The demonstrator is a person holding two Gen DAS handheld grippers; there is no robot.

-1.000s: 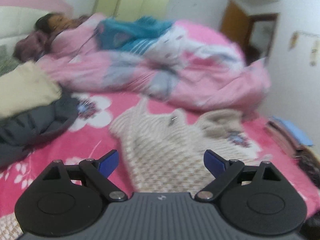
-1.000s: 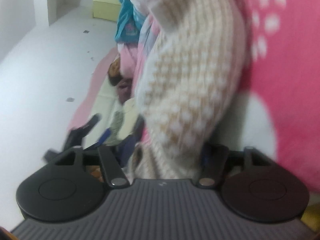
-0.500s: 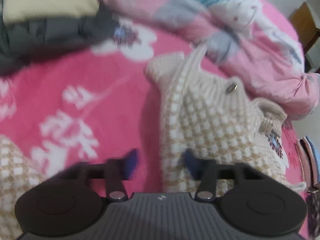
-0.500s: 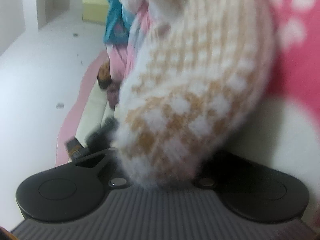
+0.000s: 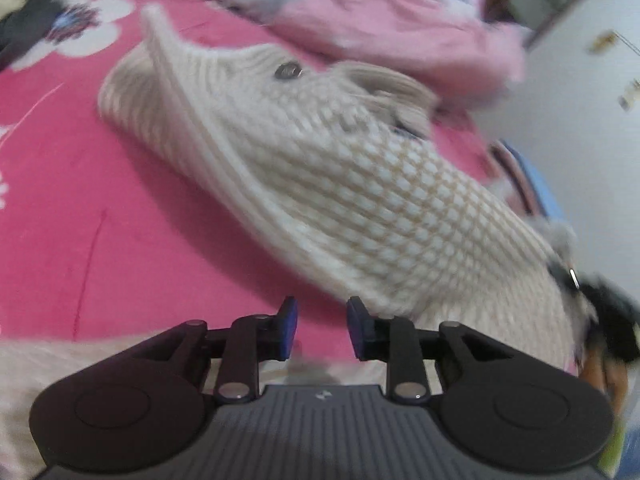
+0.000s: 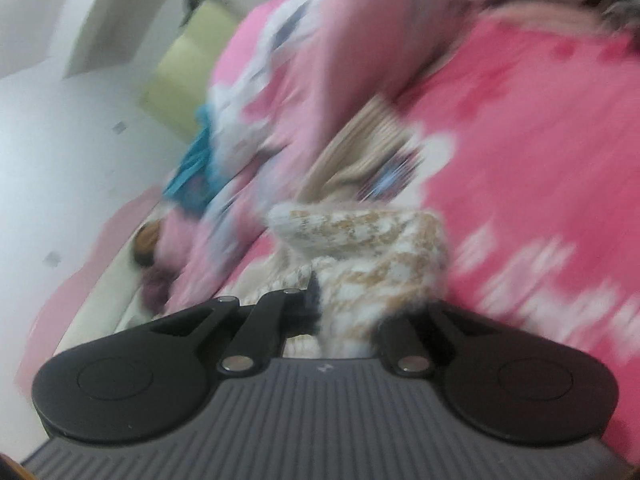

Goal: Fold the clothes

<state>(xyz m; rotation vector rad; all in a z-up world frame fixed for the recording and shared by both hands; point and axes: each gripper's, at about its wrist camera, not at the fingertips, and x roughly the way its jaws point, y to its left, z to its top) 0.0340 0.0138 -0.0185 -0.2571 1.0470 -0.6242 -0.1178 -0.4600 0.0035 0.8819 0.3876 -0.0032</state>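
**Left wrist view: sweater stretched aslant over the pink sheet**

In the left wrist view a cream and tan knitted sweater (image 5: 360,184) is seen lifted off a pink flowered bedsheet (image 5: 100,220). Its long axis runs from the upper left, where a ribbed edge lies on the sheet, down to the lower right, where the knit is drawn towards the frame's edge. A metal button (image 5: 289,71) is shown near the upper end. A rumpled pink quilt (image 5: 380,12) is heaped just behind the sweater, and a dark garment (image 5: 28,28) is glimpsed at the far left. More cream knit lies under the left gripper (image 5: 322,330), whose blue fingers (image 5: 289,328) are held a small way apart with nothing between them, low over the sheet beside the sweater's lower hem.

The right wrist view is heavily blurred. There a fold of the same sweater (image 6: 372,264) is bunched between the fingers of the right gripper (image 6: 348,320), which are closed upon it. The camera is rolled sideways, so that the sheet (image 6: 540,140) is tilted steeply and the quilt (image 6: 320,60) lies beyond.
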